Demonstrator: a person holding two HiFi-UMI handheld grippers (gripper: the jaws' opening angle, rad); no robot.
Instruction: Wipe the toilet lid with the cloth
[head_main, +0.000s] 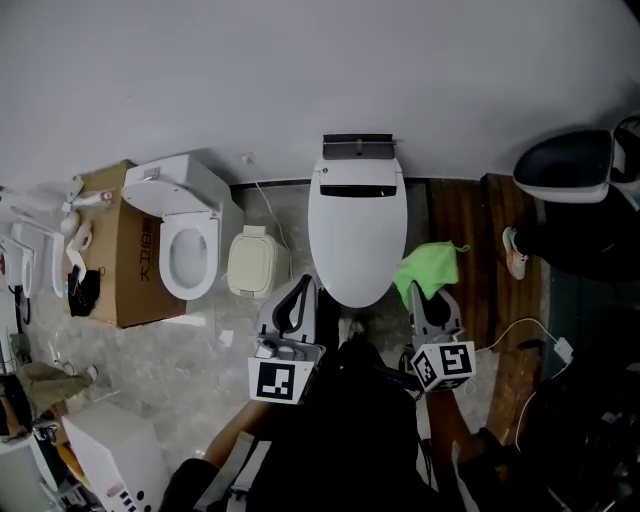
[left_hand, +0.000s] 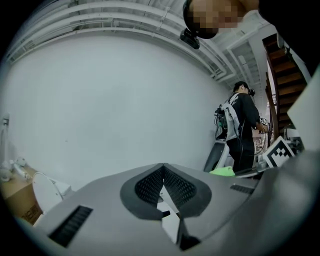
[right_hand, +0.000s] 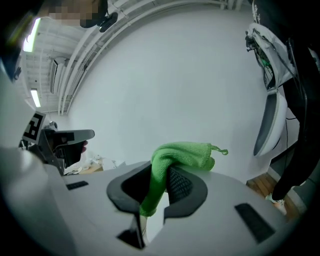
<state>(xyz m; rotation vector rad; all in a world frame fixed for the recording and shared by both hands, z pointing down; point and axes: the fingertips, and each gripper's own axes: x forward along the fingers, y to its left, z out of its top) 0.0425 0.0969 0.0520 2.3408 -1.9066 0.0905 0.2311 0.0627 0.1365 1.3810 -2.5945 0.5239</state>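
Cloth (right_hand: 181, 154), evidently soft and limp, is clenched by a bunched fold in the right hand-held gripper (right_hand: 161, 184), just beside the closed toilet lid (head_main: 357, 235). Left hand-held gripper (left_hand: 163, 186) appears pressed together, empty.

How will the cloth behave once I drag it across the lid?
Probably floppy: the cloth droops over the right gripper instead of holding a shape. Likely light, since a pinch on one fold carries all of it. It may bunch or trail rather than lie flat on the lid, which looks smooth.
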